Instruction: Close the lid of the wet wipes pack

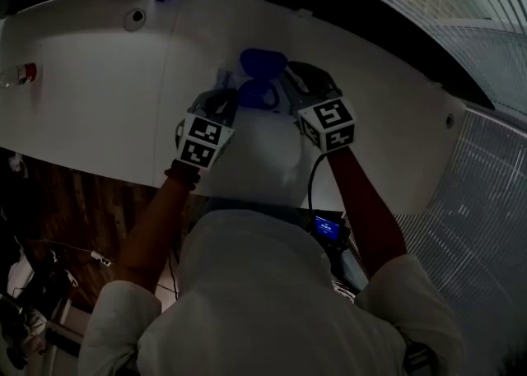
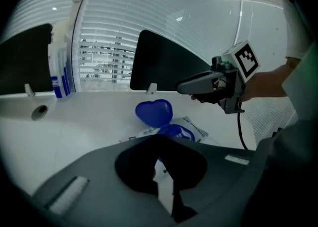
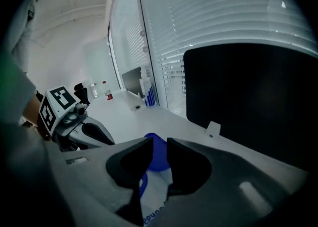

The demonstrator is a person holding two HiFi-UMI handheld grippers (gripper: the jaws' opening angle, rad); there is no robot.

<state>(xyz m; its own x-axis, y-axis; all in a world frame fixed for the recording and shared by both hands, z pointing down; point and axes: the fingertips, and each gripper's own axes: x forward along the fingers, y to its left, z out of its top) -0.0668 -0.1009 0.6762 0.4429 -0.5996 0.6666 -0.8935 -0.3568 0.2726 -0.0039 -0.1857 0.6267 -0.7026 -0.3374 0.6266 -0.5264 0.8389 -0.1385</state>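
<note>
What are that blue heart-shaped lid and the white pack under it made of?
The lid looks like stiff moulded plastic with a smooth finish: it stands up open and keeps its heart shape. The pack seems to be thin plastic film, white with dark print, lying flat and soft-edged. The dim light leaves that uncertain.

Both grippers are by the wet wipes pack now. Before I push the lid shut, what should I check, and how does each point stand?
1. Lid open and reachable: the blue lid stands upright at the far end of the wet wipes pack. Ok.
2. Pack lying flat on the white table. Ok.
3. Is the right gripper free? Jaws apart, nothing between them, the lid straight ahead. Ok.
4. Is the left gripper free? Jaws together, holding nothing. Ok.
5. No wipe sticking out of the opening: cannot tell, since the left gripper's jaws cover most of it.
</note>
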